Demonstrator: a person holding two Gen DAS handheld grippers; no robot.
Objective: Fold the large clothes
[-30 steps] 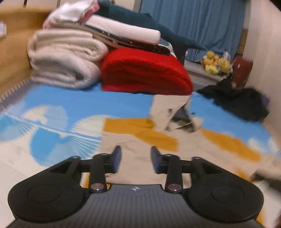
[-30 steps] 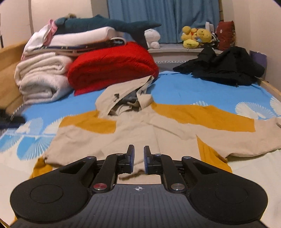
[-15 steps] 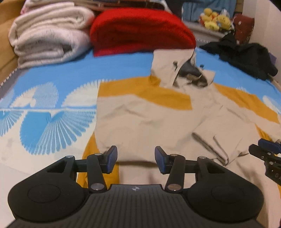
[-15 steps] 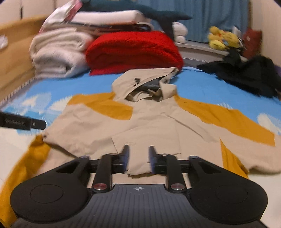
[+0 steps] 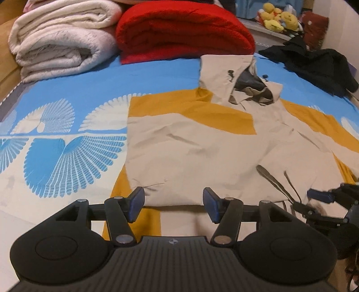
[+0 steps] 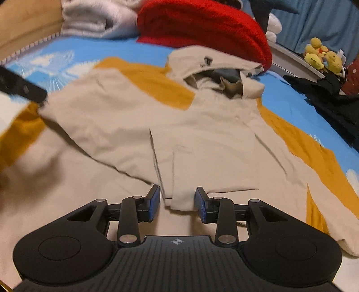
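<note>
- Jacket [image 5: 193, 148], beige with mustard bands, spread flat on the bed [image 5: 67, 94], hood [image 5: 237, 83] toward the far end.
- Blue sheet with white fan print; blue curtain [image 6: 314, 22] behind.
- Far end crowded: white blanket [image 5: 60, 38], red blanket [image 5: 181, 29] touching the hood, black clothes [image 5: 314, 60] at far right, yellow plush toys [image 5: 278, 18] on the ledge.
- Open sheet left of the jacket; wooden side [image 6: 24, 24] beyond.
- Left gripper [image 5: 174, 203]: jaws wide, just been opening, either side of the hem, not pressing it.
- Right gripper [image 6: 177, 202]: jaws partly apart, just been opening, a front fold between, not clamped.
</note>
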